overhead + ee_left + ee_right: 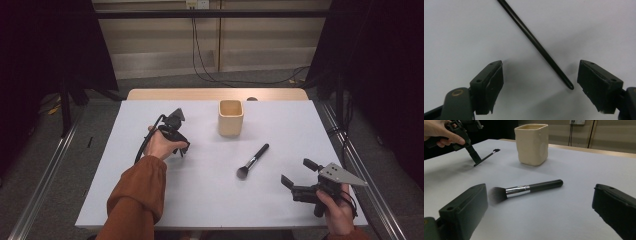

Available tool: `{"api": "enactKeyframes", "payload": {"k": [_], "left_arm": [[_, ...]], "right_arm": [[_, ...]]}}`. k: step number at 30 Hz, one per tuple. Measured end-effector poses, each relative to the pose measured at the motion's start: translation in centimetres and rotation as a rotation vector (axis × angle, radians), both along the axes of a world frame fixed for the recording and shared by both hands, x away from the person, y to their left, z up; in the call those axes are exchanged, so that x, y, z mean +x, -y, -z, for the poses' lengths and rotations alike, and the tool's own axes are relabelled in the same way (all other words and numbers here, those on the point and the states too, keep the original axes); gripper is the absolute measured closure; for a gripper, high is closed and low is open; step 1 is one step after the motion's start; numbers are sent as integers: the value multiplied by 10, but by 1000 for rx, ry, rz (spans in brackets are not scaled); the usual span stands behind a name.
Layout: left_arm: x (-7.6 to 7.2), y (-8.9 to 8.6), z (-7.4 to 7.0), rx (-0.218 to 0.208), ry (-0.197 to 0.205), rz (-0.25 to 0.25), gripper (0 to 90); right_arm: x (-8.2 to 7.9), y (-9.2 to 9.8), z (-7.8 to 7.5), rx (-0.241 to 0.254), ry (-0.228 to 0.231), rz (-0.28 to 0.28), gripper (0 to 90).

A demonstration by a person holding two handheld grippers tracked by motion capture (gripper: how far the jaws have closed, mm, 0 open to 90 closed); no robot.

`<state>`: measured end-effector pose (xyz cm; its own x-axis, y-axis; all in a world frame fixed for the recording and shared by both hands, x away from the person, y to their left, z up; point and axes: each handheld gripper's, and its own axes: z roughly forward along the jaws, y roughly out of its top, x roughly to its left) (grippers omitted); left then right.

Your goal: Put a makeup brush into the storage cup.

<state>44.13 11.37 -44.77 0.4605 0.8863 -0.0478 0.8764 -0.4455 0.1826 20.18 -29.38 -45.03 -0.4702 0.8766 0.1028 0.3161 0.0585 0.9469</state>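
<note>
Overall, the white desk [210, 195] stands on grey flooring with dark curtains at both sides. At twelve o'clock sits a cream cup [230, 118], its inside not visible. The left tool [540, 80] points down at the slim black brush [534, 42], whose handle tip lies between parted jaws, nearer the right one, unpressed. The right tool [296, 172], jaws wide and holding nothing, rests at four o'clock, a powder brush [524, 190] just before it.
</note>
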Motion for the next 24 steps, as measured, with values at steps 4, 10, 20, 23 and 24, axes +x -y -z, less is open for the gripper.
{"api": "enactKeyframes", "payload": {"k": [4,10,20,23,24], "left_arm": [[1,3,4,13,-9,-1,269],[2,2,3,38,-14,-51,390],[6,-3,0,49,-44,-80,631],[6,-3,0,47,-48,-100,674],[6,-4,0,47,-51,-96,696]], "right_arm": [[0,0,0,-2,0,1,0],[0,0,1,-5,-8,-4,0],[-2,1,2,-10,-13,-1,0],[-3,1,2,-12,-16,1,0],[-2,1,2,-11,-14,1,0]]}}
